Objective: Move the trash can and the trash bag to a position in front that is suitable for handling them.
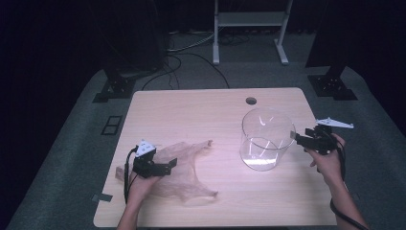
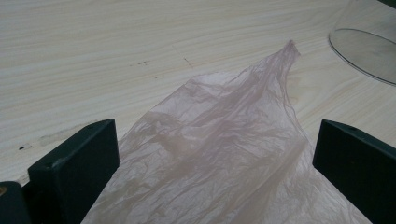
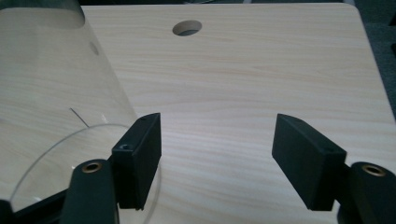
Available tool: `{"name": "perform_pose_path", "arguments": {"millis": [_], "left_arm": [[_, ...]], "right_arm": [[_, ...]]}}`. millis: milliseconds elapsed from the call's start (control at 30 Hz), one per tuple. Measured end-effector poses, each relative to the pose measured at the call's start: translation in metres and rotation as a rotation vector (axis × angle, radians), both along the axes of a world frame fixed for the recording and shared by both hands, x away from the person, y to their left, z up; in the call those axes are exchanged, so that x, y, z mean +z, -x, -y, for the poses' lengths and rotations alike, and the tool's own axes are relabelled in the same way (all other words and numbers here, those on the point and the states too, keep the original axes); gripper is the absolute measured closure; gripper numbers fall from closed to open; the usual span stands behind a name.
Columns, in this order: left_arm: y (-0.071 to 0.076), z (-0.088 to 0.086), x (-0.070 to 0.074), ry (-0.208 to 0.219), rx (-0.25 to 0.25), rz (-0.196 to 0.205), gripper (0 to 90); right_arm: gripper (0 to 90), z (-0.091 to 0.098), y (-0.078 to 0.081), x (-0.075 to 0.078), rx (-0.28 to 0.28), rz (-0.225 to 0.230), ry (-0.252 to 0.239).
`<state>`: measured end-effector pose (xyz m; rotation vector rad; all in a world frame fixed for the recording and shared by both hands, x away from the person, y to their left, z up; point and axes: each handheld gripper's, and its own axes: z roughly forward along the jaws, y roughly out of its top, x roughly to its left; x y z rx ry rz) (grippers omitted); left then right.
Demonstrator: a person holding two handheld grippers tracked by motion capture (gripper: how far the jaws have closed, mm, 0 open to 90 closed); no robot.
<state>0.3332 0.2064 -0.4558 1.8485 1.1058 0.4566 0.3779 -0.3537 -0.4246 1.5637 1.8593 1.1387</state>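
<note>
The thin pinkish plastic bag [image 2: 224, 154] is lying flat between the left gripper's [image 1: 165, 166] spread jaws, its long axis running toward the clear cylindrical container [image 1: 266, 139], beside whose wall the right gripper [image 1: 299, 138] is hovering, jaws spread.

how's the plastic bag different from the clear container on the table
The plastic bag lies flat and crumpled on the table; the clear container stands upright and keeps its round shape. The bag is pinkish and filmy; the container is colourless and rigid-looking. The bag lies beneath the left gripper; the container is beside the right gripper. Both are see-through.
</note>
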Motion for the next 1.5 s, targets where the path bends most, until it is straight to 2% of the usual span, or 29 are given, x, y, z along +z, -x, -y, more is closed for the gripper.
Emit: {"name": "perform_pose_path", "arguments": {"millis": [33,133,367,500,667,800,967,1067,1300,1500], "left_arm": [[0.0,0.0,0.0,0.0,-0.005,-0.008,0.0],[-0.001,-0.001,-0.001,-0.01,-0.01,-0.015,0.0],[0.001,-0.008,-0.002,0.01,0.012,-0.021,0.0],[0.002,-0.009,-0.002,0.01,0.012,-0.021,0.0],[0.004,-0.008,-0.002,0.003,0.002,-0.026,0.0],[0.005,-0.007,-0.002,0.0,0.0,-0.029,0.0],[0.005,-0.006,-0.002,-0.009,-0.005,-0.029,0.0],[0.004,-0.004,-0.003,-0.007,-0.012,-0.033,0.0],[0.004,0.0,-0.002,-0.02,-0.034,-0.027,0.0],[0.005,0.003,-0.002,-0.036,-0.052,-0.021,0.0]], "right_arm": [[33.2,-0.005,-0.006,0.003,0.033,-0.007,0.022],[35.3,-0.01,-0.009,0.004,0.058,-0.008,0.022],[37.5,-0.022,-0.011,-0.001,0.111,-0.008,-0.025],[37.3,-0.032,-0.008,-0.002,0.134,-0.009,-0.044],[36.2,-0.046,-0.004,-0.007,0.162,-0.012,-0.095],[36.1,-0.057,-0.003,-0.008,0.176,-0.015,-0.112],[35.8,-0.066,-0.002,-0.009,0.191,-0.015,-0.11],[35.8,-0.072,-0.001,-0.01,0.206,-0.023,-0.132],[33.4,-0.078,0.003,-0.012,0.233,-0.034,-0.148],[31.3,-0.058,0.019,-0.015,0.232,-0.05,-0.135]]}}
